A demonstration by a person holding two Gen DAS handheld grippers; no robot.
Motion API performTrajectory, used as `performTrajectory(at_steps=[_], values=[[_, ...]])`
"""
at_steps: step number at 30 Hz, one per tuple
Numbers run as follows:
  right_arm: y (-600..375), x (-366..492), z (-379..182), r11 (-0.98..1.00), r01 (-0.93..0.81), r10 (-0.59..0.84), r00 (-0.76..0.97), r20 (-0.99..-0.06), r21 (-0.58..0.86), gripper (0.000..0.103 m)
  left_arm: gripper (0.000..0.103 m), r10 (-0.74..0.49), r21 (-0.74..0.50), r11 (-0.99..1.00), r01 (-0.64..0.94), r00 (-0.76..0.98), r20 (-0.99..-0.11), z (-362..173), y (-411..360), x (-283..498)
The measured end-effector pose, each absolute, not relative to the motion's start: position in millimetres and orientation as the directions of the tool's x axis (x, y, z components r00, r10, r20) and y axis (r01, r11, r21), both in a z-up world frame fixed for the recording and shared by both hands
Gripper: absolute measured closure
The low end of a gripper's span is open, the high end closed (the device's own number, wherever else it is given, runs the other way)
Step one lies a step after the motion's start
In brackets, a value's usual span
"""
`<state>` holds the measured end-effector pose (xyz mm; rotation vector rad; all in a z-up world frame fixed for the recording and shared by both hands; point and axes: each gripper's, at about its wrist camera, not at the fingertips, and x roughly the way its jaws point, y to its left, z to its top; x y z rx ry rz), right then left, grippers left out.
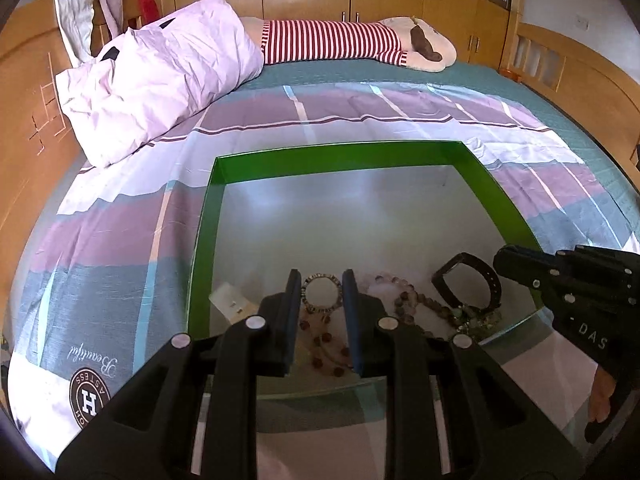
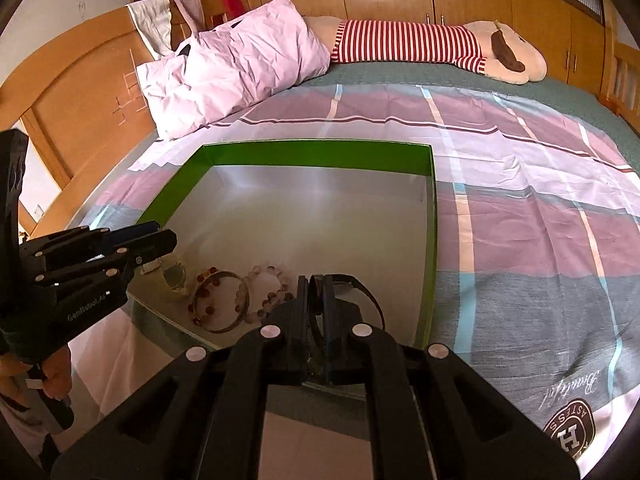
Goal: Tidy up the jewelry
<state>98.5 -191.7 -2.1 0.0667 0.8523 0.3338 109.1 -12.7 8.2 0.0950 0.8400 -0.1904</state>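
Sitting on bed: green box, silvery inside, jewelry bunched at near edge. Left claw slightly parted, hovering over small studded ring bracelet and red bead string, can't tell if pads touch anything. Right claw clenched on black watch strap, strap loop sticking out right of fingers. Also in box: pale bead bracelet, thin metal bangle, white tag. Pink pillow and striped plush toy far back.
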Motion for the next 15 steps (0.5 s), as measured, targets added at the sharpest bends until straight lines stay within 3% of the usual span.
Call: performTrajectory(at_steps=[5,6,7,8,11,13,15], values=[[-188.3,96.9,-2.6,0.949,-0.264,0.304,0.607,-0.734,0.175,0.095,0.079,-0.111,0.016,0.982,0.189,0.643,-0.758,2.8,-9.5,111.7],[-188.4,95.9,-0.7,0.950,-0.259,0.302,0.609,-0.734,0.175,0.090,0.065,-0.110,0.015,0.983,0.185,0.644,-0.757,3.0,-9.2,111.4],[-188.8,94.8,1.2,0.950,-0.255,0.301,0.612,-0.731,0.179,0.074,0.050,-0.108,0.016,0.983,0.181,0.651,-0.752,4.3,-8.7,110.2],[-190.5,92.5,4.9,0.951,-0.248,0.303,0.623,-0.721,0.186,0.053,0.046,-0.105,0.020,0.984,0.178,0.659,-0.744,6.0,-8.6,108.6],[-197.6,84.2,18.5,0.950,-0.228,0.313,0.669,-0.674,0.214,0.034,0.038,-0.094,0.048,0.981,0.186,0.683,-0.724,13.6,-11.8,100.9],[-203.7,79.3,27.9,0.943,-0.225,0.331,0.682,-0.652,0.243,0.025,0.022,-0.080,0.067,0.982,0.178,0.706,-0.704,19.4,-12.4,94.7],[-210.3,74.4,34.1,0.944,-0.206,0.326,0.702,-0.633,0.257,0.013,0.016,-0.070,0.077,0.983,0.168,0.723,-0.687,24.5,-12.5,86.5]])
